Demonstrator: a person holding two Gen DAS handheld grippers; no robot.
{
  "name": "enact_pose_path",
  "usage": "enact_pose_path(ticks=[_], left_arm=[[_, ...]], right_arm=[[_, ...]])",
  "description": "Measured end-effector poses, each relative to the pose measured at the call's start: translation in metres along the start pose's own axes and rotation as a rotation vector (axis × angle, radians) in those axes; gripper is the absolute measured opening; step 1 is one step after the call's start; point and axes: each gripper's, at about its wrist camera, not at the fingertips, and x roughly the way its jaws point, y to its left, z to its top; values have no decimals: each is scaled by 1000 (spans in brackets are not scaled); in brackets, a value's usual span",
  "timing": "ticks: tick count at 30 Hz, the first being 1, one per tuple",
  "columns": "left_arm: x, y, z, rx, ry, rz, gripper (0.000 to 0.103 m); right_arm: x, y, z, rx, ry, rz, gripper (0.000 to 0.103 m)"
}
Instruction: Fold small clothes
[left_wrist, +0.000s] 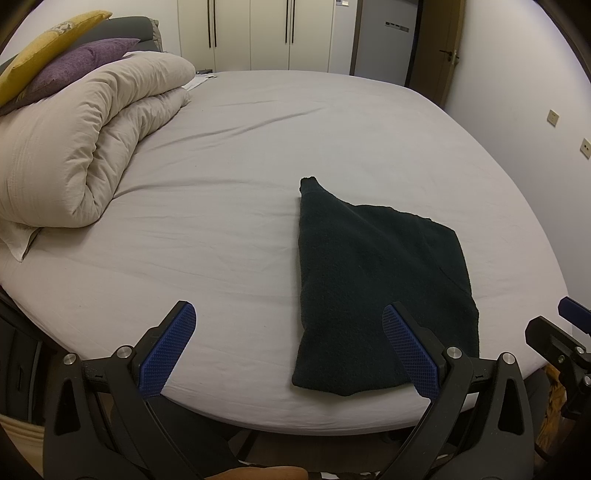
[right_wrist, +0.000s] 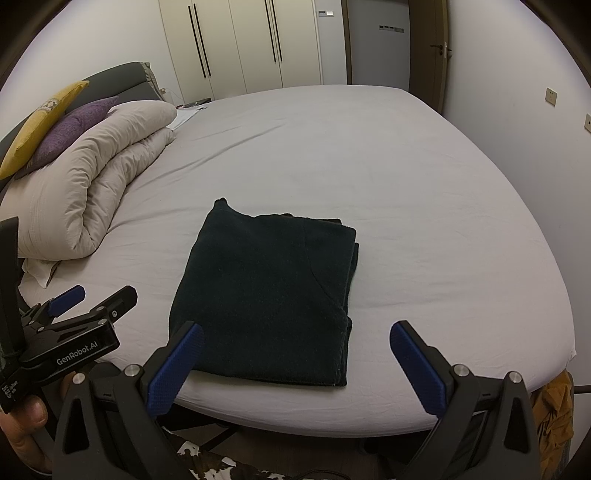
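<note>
the dark garment (right_wrist: 266, 295) lies folded into a compact, roughly rectangular stack near the front edge of the bed (right_wrist: 406, 192), flat on the grey sheet, with layered edges showing along its right side. one corner at the far left pokes out a little past the fold line, so the stack is not quite square.

the left gripper (left_wrist: 288, 347) hangs just off the bed's front edge with its jaws spread wide and nothing between them; the right gripper (right_wrist: 295, 365) is likewise released and empty, in front of the garment's near edge. neither touches the cloth, which suggests the fold is judged finished, or nearly so.

the folded duvet (right_wrist: 92, 184) and the pillows sit well apart at the left, toward the headboard. the sheet beyond and to the right of the garment is bare, giving plenty of room to slide it or lay out another piece.
</note>
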Motion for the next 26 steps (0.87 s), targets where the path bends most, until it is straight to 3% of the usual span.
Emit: enact_pose_path(ticks=[26], left_arm=[[1,-1,-1,10,-12,2,103]], right_arm=[[1,-1,-4,6,3,-1,103]])
